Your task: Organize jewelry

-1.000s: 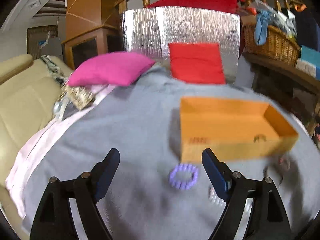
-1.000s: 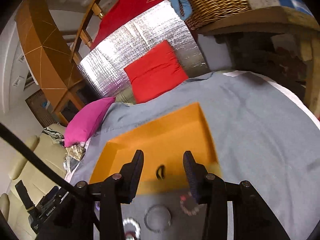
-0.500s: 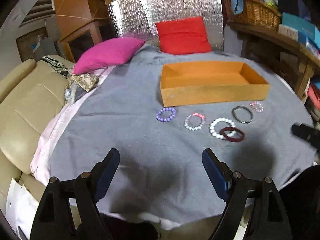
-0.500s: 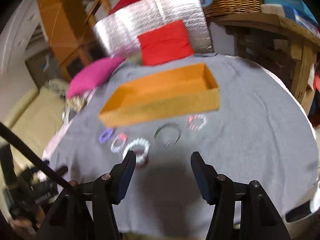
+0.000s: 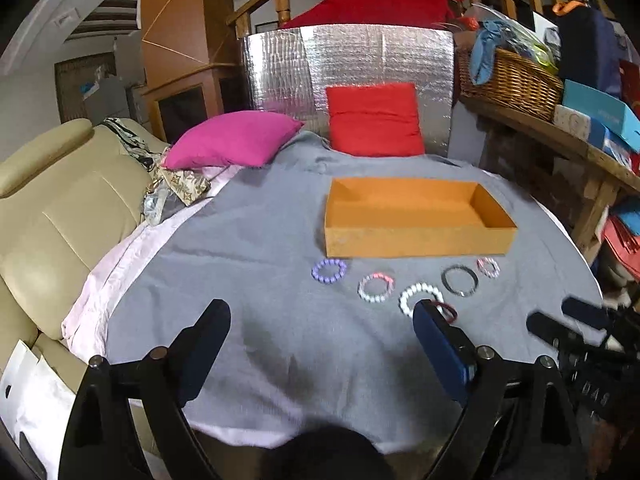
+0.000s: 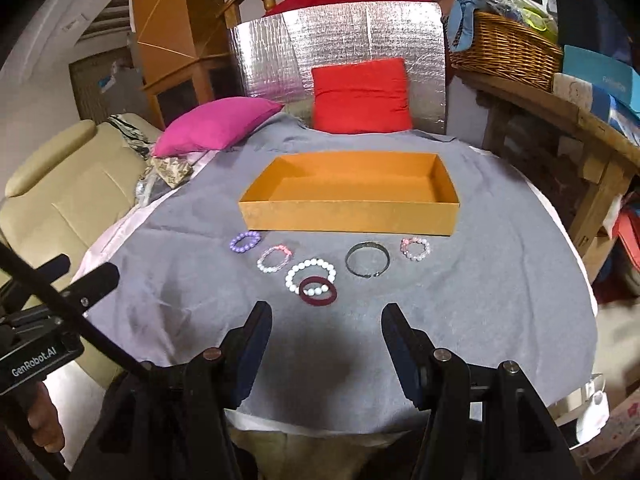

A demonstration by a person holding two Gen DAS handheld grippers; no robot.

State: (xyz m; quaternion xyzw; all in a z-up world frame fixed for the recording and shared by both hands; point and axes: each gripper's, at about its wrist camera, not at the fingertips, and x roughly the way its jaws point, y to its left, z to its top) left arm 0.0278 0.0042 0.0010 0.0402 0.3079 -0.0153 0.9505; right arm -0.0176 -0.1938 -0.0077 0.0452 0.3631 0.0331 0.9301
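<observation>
An open orange box (image 6: 348, 222) (image 5: 416, 236) stands on the grey cloth. In front of it lie several bracelets: a purple bead one (image 6: 244, 241) (image 5: 329, 271), a pink-white one (image 6: 275, 259) (image 5: 375, 287), a white pearl one (image 6: 310, 274) (image 5: 420, 298), a dark red band (image 6: 318, 290) overlapping the pearl one, a dark metal bangle (image 6: 367, 264) (image 5: 460, 280) and a small pink one (image 6: 415, 248) (image 5: 488, 267). My left gripper (image 5: 320, 320) is open and empty near the front edge. My right gripper (image 6: 326, 318) is open and empty, just short of the red band.
A pink cushion (image 6: 216, 124) and a red cushion (image 6: 360, 96) lie at the far end against a silver foil panel (image 6: 340, 40). A beige sofa (image 5: 52, 216) is on the left. A wooden shelf with a wicker basket (image 6: 504, 56) runs along the right.
Both grippers have pulled back from the box toward the near edge of the cloth. The whole row of bracelets is now in view. Both stay open and empty.
</observation>
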